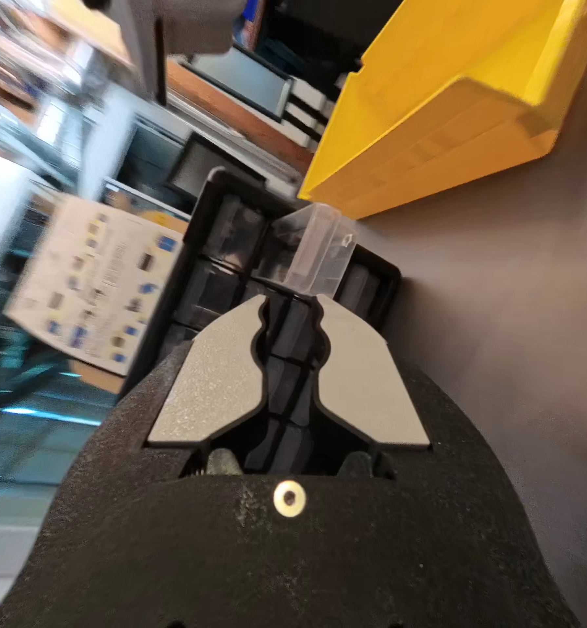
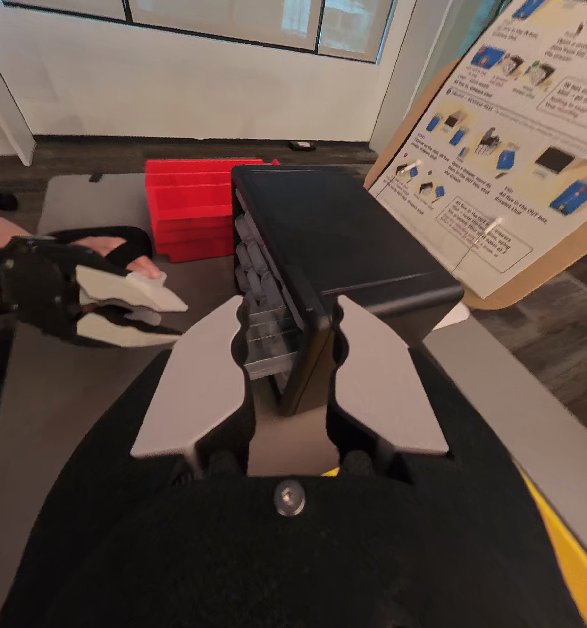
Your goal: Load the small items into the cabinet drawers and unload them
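Grey-padded left gripper (image 1: 292, 299) and right gripper (image 2: 288, 299) both gape empty; clear drawer (image 1: 319, 251) juts from cabinet (image 2: 336, 238) just ahead.

A white wall (image 2: 190, 91) with dark-framed windows (image 2: 224, 20) along its top closes the far side of the room, dark flooring (image 2: 122, 153) runs at its foot, and a grey table (image 2: 81, 200) stands nearer, with grey plank floor (image 2: 540, 339) to its right.
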